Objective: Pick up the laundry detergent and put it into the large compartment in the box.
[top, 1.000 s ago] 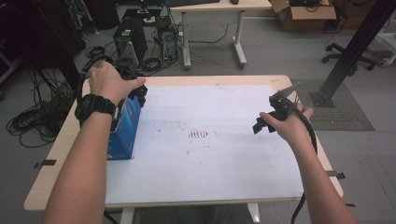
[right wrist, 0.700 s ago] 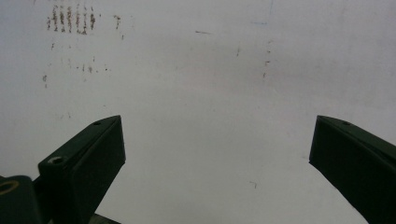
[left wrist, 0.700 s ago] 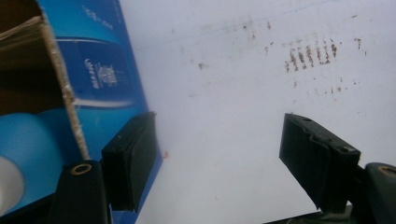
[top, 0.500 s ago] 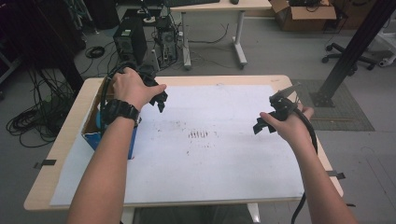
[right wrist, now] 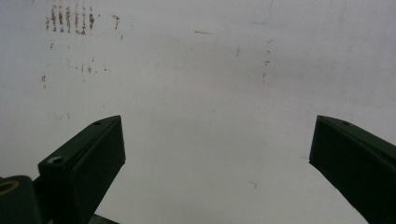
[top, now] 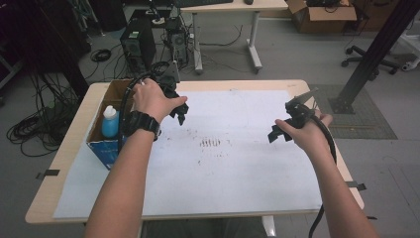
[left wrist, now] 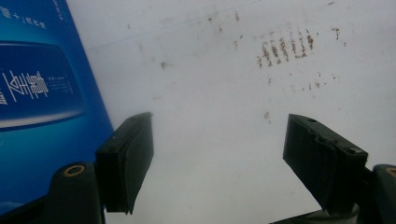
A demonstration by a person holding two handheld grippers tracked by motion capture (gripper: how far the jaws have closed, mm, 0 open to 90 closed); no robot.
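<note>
A: High view has the left gripper [top: 179, 110] just right of the blue box [top: 105, 148], over the white sheet [top: 237, 163]. A bottle [top: 110, 122] stands upright inside the box, at the table's left edge.

B: The left gripper view shows its jaws have just been opening, spread now with nothing between them, the box wall beside them.

A: The right gripper [top: 277, 133] hangs near the right edge, jaws wide apart and empty too.

B: It looks like the box has been set in place. Next, likely, a reach into it for the bottle, coming down from above to clear the walls.
</note>
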